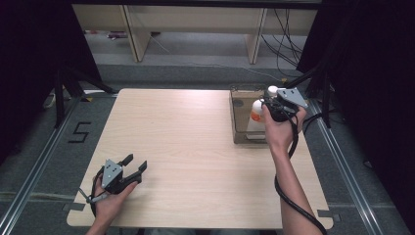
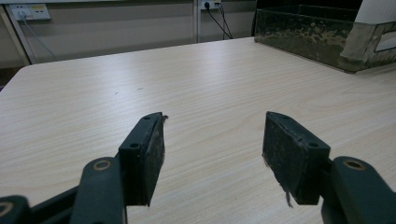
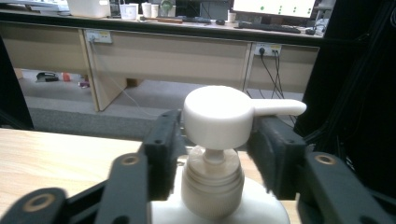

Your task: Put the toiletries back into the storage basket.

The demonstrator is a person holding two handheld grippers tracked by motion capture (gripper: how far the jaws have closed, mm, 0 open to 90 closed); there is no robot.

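High view puts the right gripper (image 1: 274,105) at the far right of the table (image 1: 186,147), over a brown tray (image 1: 238,120) in which a white pump bottle (image 1: 255,120) stands. The bottle is upright, its long axis vertical, base down in the tray and pump head uppermost. Right gripper view looks along the jaws at that pump head (image 3: 218,116): its spout (image 3: 280,108) runs level and points off to the right of that view, away over the table edge. The jaws stand at about half width, one on each side of the neck just below the head, and I see a slim gap between each pad and the bottle, so I judge the grip loose, not pressing. This placing suits a hold at the neck, where the bottle is narrow enough to fit and the broad head above would stop a slip; with the bottle already seated in the tray, it reads as a release after setting it down.

The left gripper (image 1: 132,169) rests near the table's near left corner, well apart from the tray, jaws wide with nothing between them, likely parked out of the way.
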